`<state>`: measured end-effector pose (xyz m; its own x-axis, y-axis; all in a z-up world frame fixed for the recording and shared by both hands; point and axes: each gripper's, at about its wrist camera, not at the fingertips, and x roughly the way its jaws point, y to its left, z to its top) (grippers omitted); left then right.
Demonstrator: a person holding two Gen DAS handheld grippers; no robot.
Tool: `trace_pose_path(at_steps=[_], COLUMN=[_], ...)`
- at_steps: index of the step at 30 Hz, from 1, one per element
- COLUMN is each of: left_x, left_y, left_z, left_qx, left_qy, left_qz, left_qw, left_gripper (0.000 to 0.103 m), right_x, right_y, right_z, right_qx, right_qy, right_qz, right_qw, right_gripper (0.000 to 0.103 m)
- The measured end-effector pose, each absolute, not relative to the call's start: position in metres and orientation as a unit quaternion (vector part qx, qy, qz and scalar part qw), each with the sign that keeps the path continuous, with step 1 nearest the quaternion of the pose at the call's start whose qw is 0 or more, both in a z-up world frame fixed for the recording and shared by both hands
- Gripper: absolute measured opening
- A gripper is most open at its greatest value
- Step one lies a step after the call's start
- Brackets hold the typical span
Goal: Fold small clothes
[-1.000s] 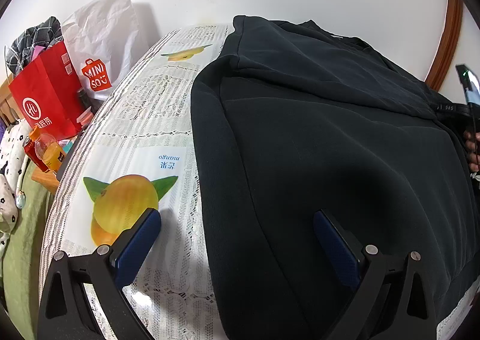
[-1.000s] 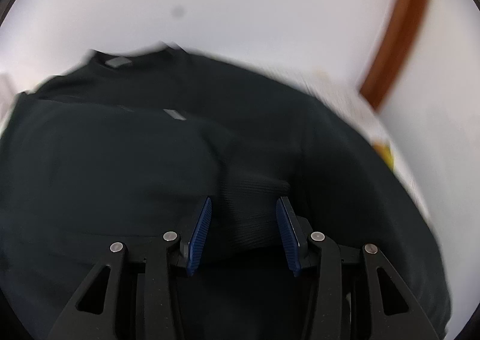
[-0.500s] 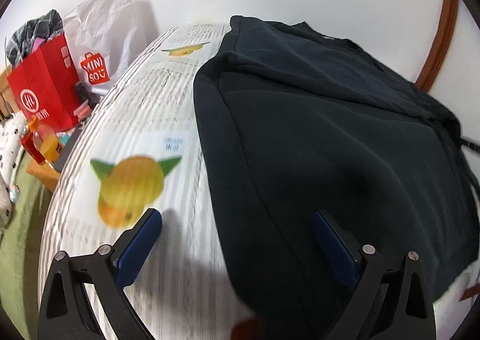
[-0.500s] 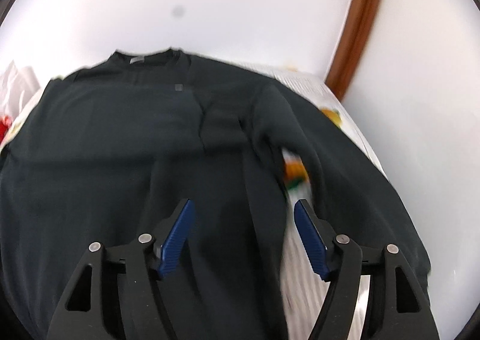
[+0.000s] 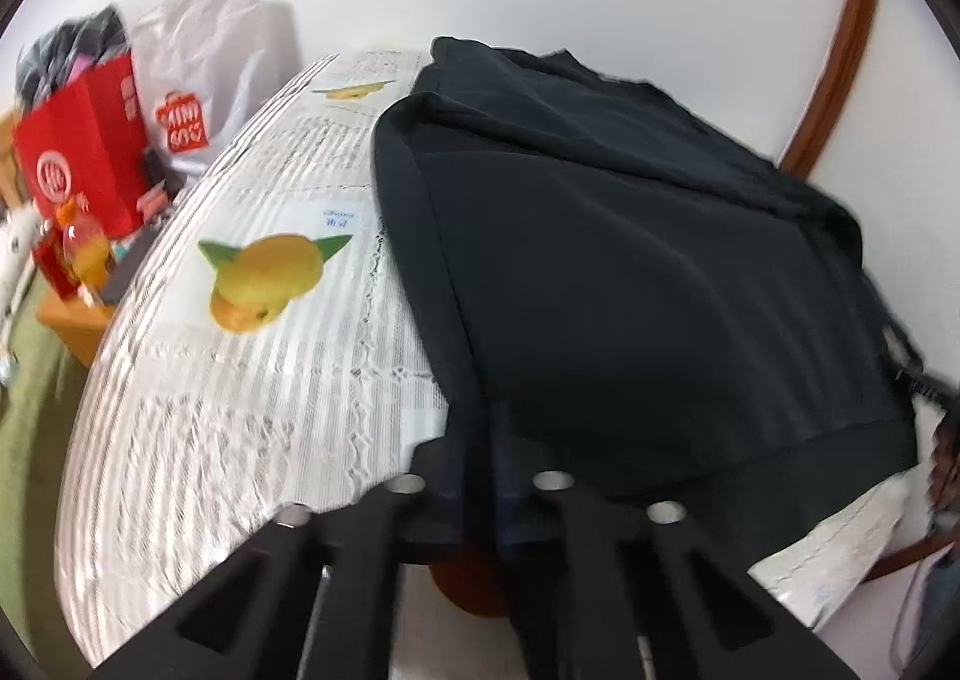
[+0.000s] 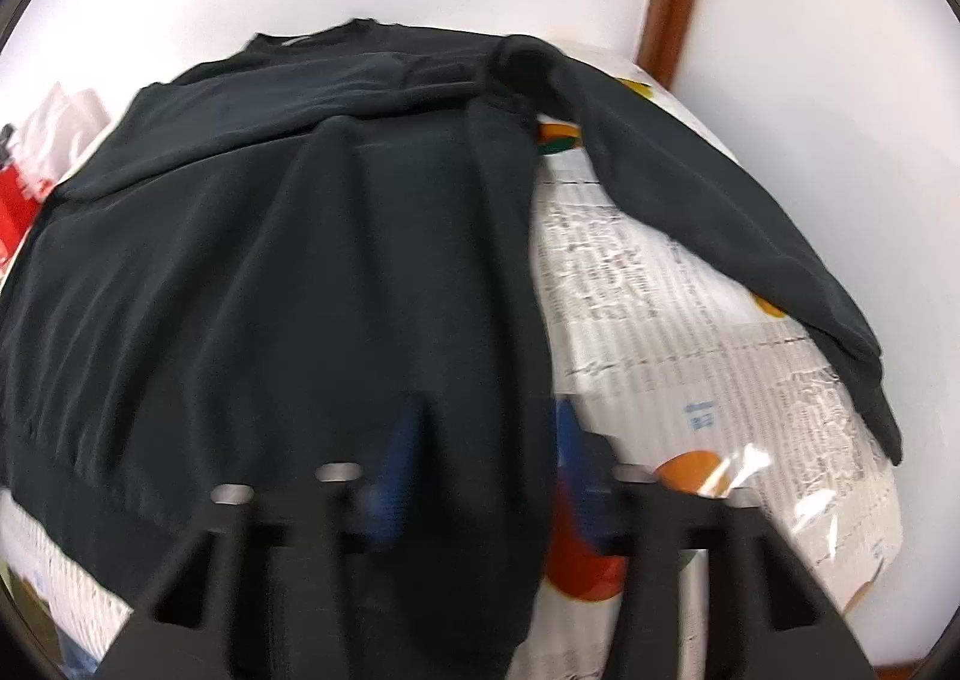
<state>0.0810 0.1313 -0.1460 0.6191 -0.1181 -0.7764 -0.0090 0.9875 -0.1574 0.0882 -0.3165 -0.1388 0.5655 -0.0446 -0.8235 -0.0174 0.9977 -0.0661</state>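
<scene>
A: Lying across the table [image 5: 252, 440], the dark sweatshirt [image 5: 630, 272] covers most of the lace-patterned cloth with its printed mangoes. The neckline sits at the sweatshirt's far end, toward the white wall, and the ribbed hem at the near end.

B: And the left gripper [image 5: 480, 494]?

A: Its jaws have just been closing and now stand together, clamped on the sweatshirt's near left corner, where the side seam meets the hem. The fabric bunches up between the black arms.

B: What does the right gripper [image 6: 480, 470] show?

A: It sits at the sweatshirt's near right edge. Its jaws have also just been closing, and a thick fold of the dark fabric runs between the blue pads [image 6: 399, 464]. The picture is blurred there, yet the pads appear to press on the fold from both sides.

B: Where is the sleeve [image 6: 720, 224]?

A: The right sleeve lies spread away from the sweatshirt's body, out over the tablecloth, with its cuff at the table's right edge. A strip of bare cloth shows between sleeve and body.

B: Anything beside the sweatshirt?

A: To its left, beyond the table, stand a red paper bag [image 5: 84, 152] and a white shopping bag [image 5: 204, 80] against the wall.
</scene>
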Motion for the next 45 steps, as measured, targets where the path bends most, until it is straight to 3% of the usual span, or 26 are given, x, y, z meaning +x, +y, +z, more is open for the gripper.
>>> trace_pose_path(at_steps=[1,2,9,12,14,16,21,24,28,39,41,45], left_x=[0.079,0.077,0.068,0.075,0.081,0.094,0.126,0.148,0.168,0.167,0.168,0.167], left_y=[0.131,0.131,0.133,0.133,0.132,0.127,0.114,0.117,0.123,0.128,0.128,0.128], left_z=[-0.146,-0.147,-0.147,-0.143,-0.140,-0.137,-0.132,-0.136,-0.147,-0.153,-0.153,-0.153], left_qx=[-0.069,-0.064,-0.060,-0.068,-0.064,-0.047,-0.012,-0.022,-0.023,-0.034,-0.036,-0.038], left_qy=[0.436,0.438,0.446,0.451,0.445,0.436,0.430,0.431,0.440,0.430,0.430,0.430], left_qz=[-0.025,-0.025,-0.019,-0.018,-0.014,-0.004,0.016,0.026,0.041,0.038,0.036,0.034], left_qw=[0.897,0.897,0.893,0.890,0.893,0.899,0.903,0.902,0.897,0.901,0.901,0.902], left_gripper=[0.005,0.005,0.008,0.015,0.029,0.041,0.050,0.055,0.055,0.064,0.065,0.065], right_x=[0.086,0.084,0.076,0.081,0.092,0.111,0.185,0.230,0.274,0.333,0.336,0.335], right_y=[-0.314,-0.312,-0.309,-0.314,-0.314,-0.314,-0.313,-0.309,-0.302,-0.320,-0.324,-0.358], right_z=[-0.139,-0.139,-0.134,-0.124,-0.111,-0.102,-0.097,-0.107,-0.127,-0.143,-0.142,-0.140], right_qx=[-0.035,-0.039,-0.068,-0.065,-0.074,-0.088,-0.084,-0.071,-0.081,-0.058,-0.041,0.077], right_qy=[0.463,0.460,0.453,0.437,0.412,0.386,0.386,0.412,0.440,0.435,0.427,0.418], right_qz=[-0.002,-0.003,0.005,0.007,0.007,-0.006,-0.026,-0.024,-0.027,-0.085,-0.076,-0.063], right_qw=[0.886,0.887,0.889,0.897,0.908,0.918,0.918,0.908,0.894,0.894,0.900,0.903], right_gripper=[0.012,0.011,0.011,0.028,0.057,0.070,0.071,0.063,0.038,0.039,0.012,0.012])
